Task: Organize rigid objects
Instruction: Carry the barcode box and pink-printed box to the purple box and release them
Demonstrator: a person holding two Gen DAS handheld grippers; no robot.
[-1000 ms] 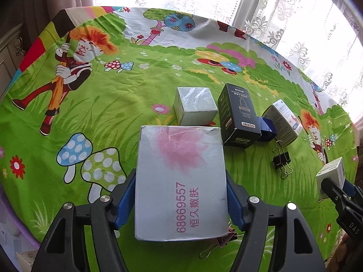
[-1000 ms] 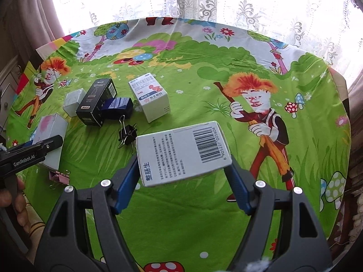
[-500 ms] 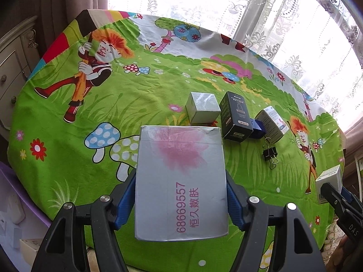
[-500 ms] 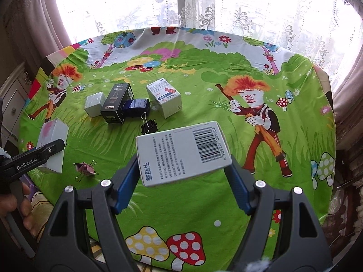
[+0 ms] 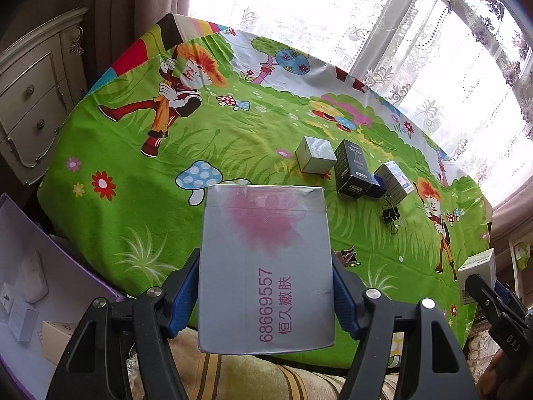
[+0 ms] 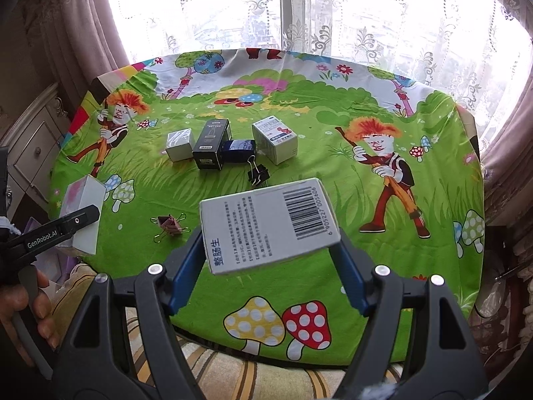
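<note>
My left gripper (image 5: 265, 275) is shut on a grey box (image 5: 266, 250) with a pink blotch and pink print, held above the near edge of the table. My right gripper (image 6: 268, 250) is shut on a white box (image 6: 266, 230) with a barcode, tilted, also in the air. On the green cartoon tablecloth (image 6: 333, 173) stand in a row a small silver box (image 6: 180, 143), a black box (image 6: 211, 148), a blue box (image 6: 238, 150) and a white medicine box (image 6: 274, 138). A black binder clip (image 6: 258, 175) and a pink binder clip (image 6: 170, 225) lie nearer.
A purple bin (image 5: 50, 266) with white items sits low at the left, beside a cream dresser (image 5: 30, 100). Lace curtains (image 6: 299, 10) hang behind the round table. A striped cushion (image 6: 233, 376) shows below the near table edge. A hand (image 6: 20, 306) holds the left gripper.
Both grippers have risen and drawn back from the table with their boxes still gripped. The table looks smaller and farther, and the purple bin has come into the left wrist view.
</note>
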